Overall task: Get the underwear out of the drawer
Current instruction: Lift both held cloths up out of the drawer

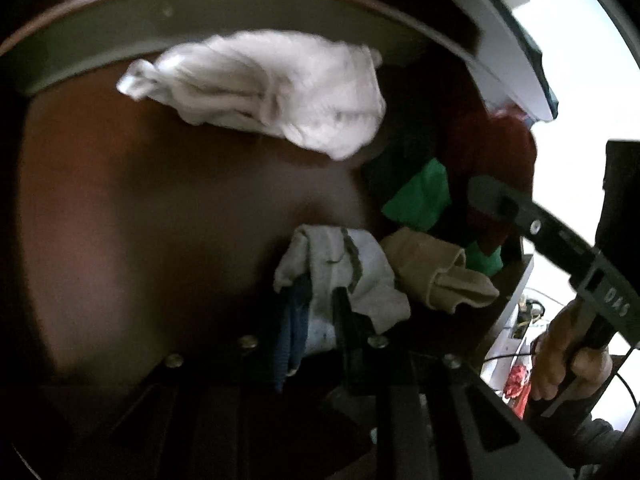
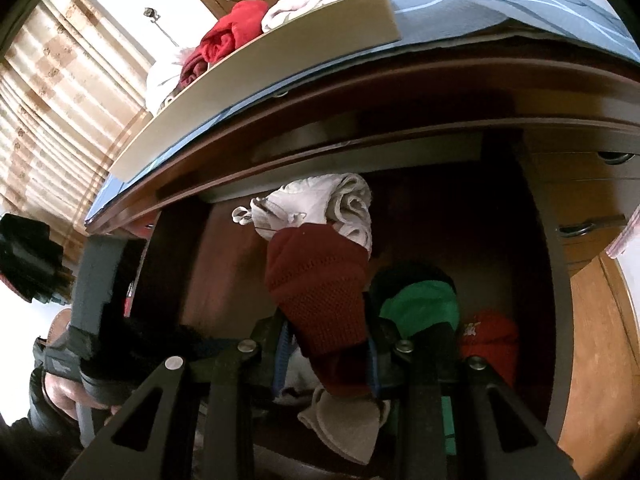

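My left gripper (image 1: 320, 304) points down into the open drawer (image 1: 140, 200) and is shut on a light grey pair of underwear (image 1: 352, 276) with darker trim, which bunches around the fingers. A crumpled white garment (image 1: 264, 84) lies at the drawer's back. In the right wrist view, my right gripper (image 2: 326, 320) is shut on a dark red knit garment (image 2: 320, 288), held above the drawer (image 2: 224, 260). The white garment (image 2: 320, 204) lies behind the red one. The right gripper's finger (image 1: 520, 216) also reaches in from the right of the left wrist view.
A beige garment (image 1: 436, 276), a green one (image 1: 420, 196) and dark red cloth (image 1: 492, 148) crowd the drawer's right side. A red item with lettering (image 2: 488, 336) lies beside the green one (image 2: 420, 308). On the dresser top a cream tray (image 2: 280, 80) holds red and white clothes.
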{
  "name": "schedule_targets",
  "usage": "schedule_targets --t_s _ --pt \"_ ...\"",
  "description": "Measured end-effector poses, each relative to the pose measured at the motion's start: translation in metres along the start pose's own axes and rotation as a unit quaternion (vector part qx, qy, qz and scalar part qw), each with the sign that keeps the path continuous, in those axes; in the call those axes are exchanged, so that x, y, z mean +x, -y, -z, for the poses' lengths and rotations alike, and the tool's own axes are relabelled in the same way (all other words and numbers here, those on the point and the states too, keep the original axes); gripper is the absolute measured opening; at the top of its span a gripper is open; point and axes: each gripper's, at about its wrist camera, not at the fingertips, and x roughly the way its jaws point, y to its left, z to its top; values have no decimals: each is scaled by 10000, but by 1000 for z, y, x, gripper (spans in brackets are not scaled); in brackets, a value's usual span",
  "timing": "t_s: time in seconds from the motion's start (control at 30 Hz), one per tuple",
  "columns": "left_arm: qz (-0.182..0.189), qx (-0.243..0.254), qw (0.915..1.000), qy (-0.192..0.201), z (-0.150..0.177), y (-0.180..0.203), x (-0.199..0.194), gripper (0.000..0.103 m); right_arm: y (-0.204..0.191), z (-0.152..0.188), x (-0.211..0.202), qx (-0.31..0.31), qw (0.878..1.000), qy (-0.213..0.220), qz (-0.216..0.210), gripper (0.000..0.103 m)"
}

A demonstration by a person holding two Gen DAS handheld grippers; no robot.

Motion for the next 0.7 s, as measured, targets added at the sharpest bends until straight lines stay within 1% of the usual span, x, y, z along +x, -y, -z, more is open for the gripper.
schedule_targets --t_s 0.07,0.13,0.17,0.23,0.33,0.43,0.53,0.6,0.67,0.7 --pt "-250 66 9995 162 -2 -12 -18 17 -2 0 0 12 10000 10 -3 33" --pt "-596 137 9977 296 -3 -14 -26 17 -4 0 1 -9 10000 15 3 33" --pt "-666 130 9972 303 -4 -16 -28 17 -4 1 1 -24 10000 14 9 33" --pt "-746 60 9970 218 -5 -19 -26 17 -7 1 3 -50 10000 -7 13 33" --pt "-838 74 9964 53 -4 -14 -16 17 -9 3 6 -59 10000 -57 12 33" --pt "-769 -9 9970 -68 -7 -21 -11 19 -9 4 7 -80 9999 -82 17 33" --pt "-839 -118 9962 -179 -11 -26 -9 28 -8 3 6 -81 9999 -60 31 33" --pt "-873 -222 9954 -319 -14 -32 -9 48 -8 3 7 -73 10000 -59 27 33" --pt "-875 -254 9952 -354 -16 -28 -7 52 -7 3 8 -59 10000 -68 10 33" --pt "-904 -217 9950 -376 -17 -26 -7 56 -7 3 8 -54 10000 -75 0 33"
